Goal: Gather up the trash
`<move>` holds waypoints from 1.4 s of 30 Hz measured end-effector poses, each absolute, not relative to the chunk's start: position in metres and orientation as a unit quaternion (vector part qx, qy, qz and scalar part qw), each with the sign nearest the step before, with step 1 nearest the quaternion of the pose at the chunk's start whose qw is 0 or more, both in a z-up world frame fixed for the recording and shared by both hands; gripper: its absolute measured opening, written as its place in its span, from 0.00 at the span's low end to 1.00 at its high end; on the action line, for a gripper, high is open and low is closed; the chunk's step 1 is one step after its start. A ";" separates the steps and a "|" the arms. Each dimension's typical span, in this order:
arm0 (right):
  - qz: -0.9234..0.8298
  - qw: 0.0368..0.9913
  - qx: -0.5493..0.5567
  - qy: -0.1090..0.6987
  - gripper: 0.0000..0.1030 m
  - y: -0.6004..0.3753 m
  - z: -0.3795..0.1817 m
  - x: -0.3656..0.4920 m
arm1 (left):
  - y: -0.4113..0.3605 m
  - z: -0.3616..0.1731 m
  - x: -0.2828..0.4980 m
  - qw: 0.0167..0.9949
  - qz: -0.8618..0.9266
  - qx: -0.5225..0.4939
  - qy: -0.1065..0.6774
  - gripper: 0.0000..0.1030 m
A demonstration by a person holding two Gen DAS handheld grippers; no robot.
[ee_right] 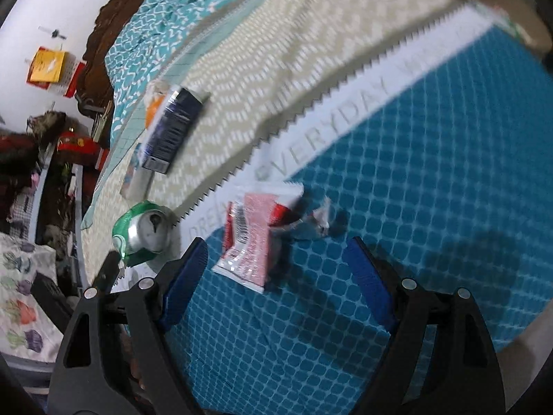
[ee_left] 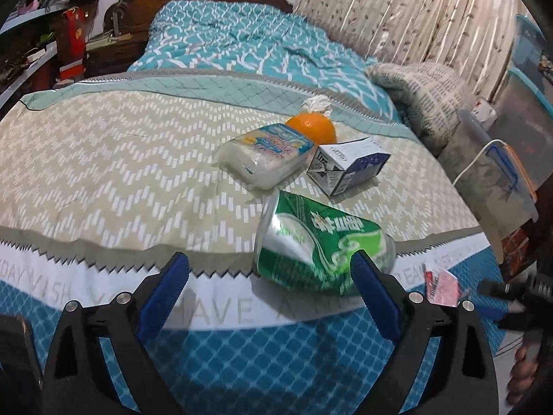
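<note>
A crushed green can lies on the bed near its front edge. My left gripper is open, its right finger just in front of the can. Behind the can lie a tissue pack, a dark blue carton and an orange. A red and white wrapper lies on the blue quilt. My right gripper is open, with the wrapper between its fingertips. The can and the carton also show in the right wrist view.
The bed's quilt spreads to the left. A rolled blanket and clear storage bins stand at the right by the curtain. Shelves with clutter line the left wall. The right gripper's body is at the right.
</note>
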State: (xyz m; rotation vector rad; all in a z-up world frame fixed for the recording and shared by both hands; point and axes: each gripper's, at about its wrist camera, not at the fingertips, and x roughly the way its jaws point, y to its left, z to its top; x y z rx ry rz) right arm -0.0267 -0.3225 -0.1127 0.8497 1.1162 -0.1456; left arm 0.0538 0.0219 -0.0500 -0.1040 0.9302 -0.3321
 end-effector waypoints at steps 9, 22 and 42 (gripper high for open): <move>-0.043 0.802 0.365 0.470 0.72 -0.296 -0.125 -0.011 | -0.004 -0.054 0.071 0.866 -0.172 -0.057 0.467 0.88; -0.017 0.854 0.286 0.435 0.66 -0.265 -0.123 -0.012 | -0.014 -0.055 0.077 0.878 -0.148 -0.040 0.454 0.77; 0.011 0.877 0.248 0.411 0.19 -0.252 -0.113 -0.024 | -0.010 -0.047 0.049 0.877 -0.167 -0.030 0.449 0.33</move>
